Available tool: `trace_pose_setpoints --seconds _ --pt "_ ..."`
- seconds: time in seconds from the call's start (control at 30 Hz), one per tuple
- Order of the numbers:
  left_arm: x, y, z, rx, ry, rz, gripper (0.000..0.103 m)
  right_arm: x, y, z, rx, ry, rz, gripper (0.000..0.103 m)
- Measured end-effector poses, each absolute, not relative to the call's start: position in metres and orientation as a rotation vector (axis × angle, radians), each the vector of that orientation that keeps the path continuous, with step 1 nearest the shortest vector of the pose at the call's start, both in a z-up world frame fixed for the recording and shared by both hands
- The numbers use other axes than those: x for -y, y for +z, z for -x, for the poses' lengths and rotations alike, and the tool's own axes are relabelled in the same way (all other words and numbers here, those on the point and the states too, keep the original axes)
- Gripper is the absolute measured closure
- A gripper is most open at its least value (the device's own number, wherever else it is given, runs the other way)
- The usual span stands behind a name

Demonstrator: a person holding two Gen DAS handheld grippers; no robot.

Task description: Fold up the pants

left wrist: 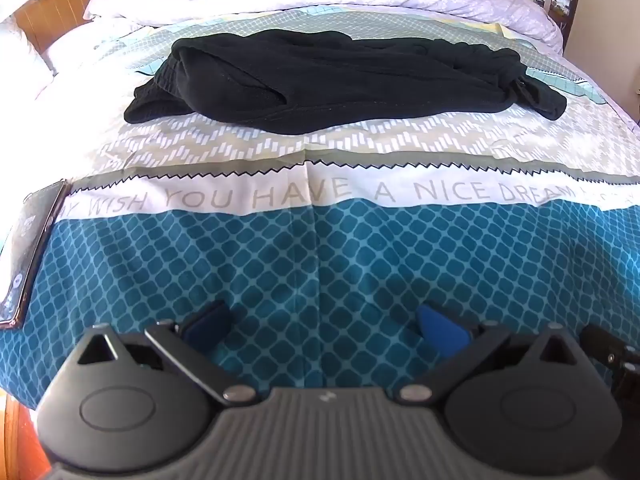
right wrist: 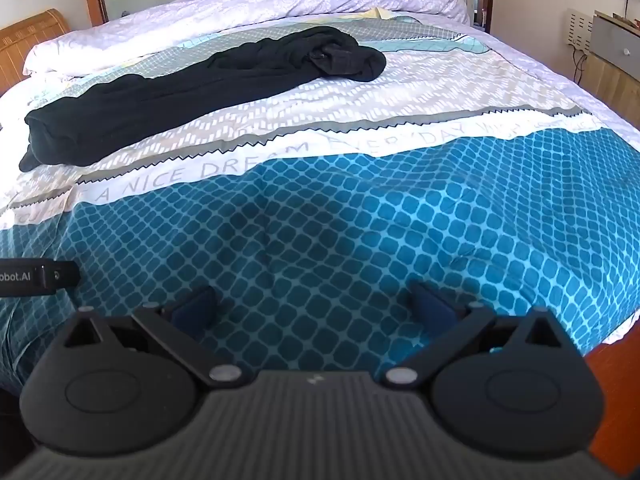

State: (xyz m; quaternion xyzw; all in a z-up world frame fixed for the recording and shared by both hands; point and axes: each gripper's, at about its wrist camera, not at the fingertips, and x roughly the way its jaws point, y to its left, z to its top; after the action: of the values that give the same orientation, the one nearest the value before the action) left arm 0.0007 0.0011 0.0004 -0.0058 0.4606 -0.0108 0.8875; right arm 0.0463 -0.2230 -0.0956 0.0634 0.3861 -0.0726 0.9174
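At my far left a dark flat box (left wrist: 28, 256) lies on the near edge of the bed, close enough that a careless sweep could knock it off. My left gripper (left wrist: 326, 326) hangs spread wide over the teal part of the bedspread (left wrist: 360, 248), pinching nothing. The black pants (left wrist: 320, 80) lie bunched and crosswise on the pale band of the spread, well apart from both tongs. My right gripper (right wrist: 314, 304) is spread just as wide, also empty. I judge the risk to be the heap itself: with layers twisted, I may pinch two thicknesses or the spread along with the cloth. There is open room on the near side; the rolled white duvet (right wrist: 240, 12) bounds the far side, and the bed falls away at right.
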Motion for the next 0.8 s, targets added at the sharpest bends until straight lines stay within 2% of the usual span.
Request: trace_pose_setpoints --seconds 0.2,0.37,0.43,0.47,0.5,0.63,0.73,0.77,0.8 --pt "-0.009 0.007 -0.004 -0.951 -0.054 0.028 0.000 0.223 -0.096 -0.045 -0.790 -0.145 -0.142 0.000" --pt "-0.044 0.030 -0.017 -0.767 0.035 0.099 0.003 0.228 -0.096 -0.044 -0.760 -0.138 -0.170 0.002" --pt "-0.055 0.035 -0.035 -0.729 0.063 0.060 0.006 0.227 -0.095 -0.043 -0.744 -0.146 -0.169 0.017" --pt "-0.065 0.038 -0.048 -0.728 0.072 0.077 0.011 0.228 -0.095 -0.045 -0.726 -0.146 -0.175 0.022" --pt "-0.074 0.039 -0.060 -0.735 0.076 0.114 0.016 0.228 -0.092 -0.044 -0.713 -0.149 -0.179 0.033" --pt "-0.107 0.044 -0.102 -0.738 0.074 0.276 0.017 0.237 -0.088 -0.056 -0.708 -0.125 -0.222 0.073" --pt "-0.114 0.033 -0.134 -0.773 0.092 0.308 0.017 0.249 -0.080 -0.072 -0.691 -0.097 -0.294 0.077" --pt "-0.113 0.030 -0.144 -0.781 0.086 0.320 0.020 0.254 -0.076 -0.082 -0.678 -0.092 -0.323 0.077" --pt "-0.111 0.026 -0.152 -0.788 0.075 0.331 0.028 0.259 -0.071 -0.095 -0.665 -0.080 -0.354 0.076"
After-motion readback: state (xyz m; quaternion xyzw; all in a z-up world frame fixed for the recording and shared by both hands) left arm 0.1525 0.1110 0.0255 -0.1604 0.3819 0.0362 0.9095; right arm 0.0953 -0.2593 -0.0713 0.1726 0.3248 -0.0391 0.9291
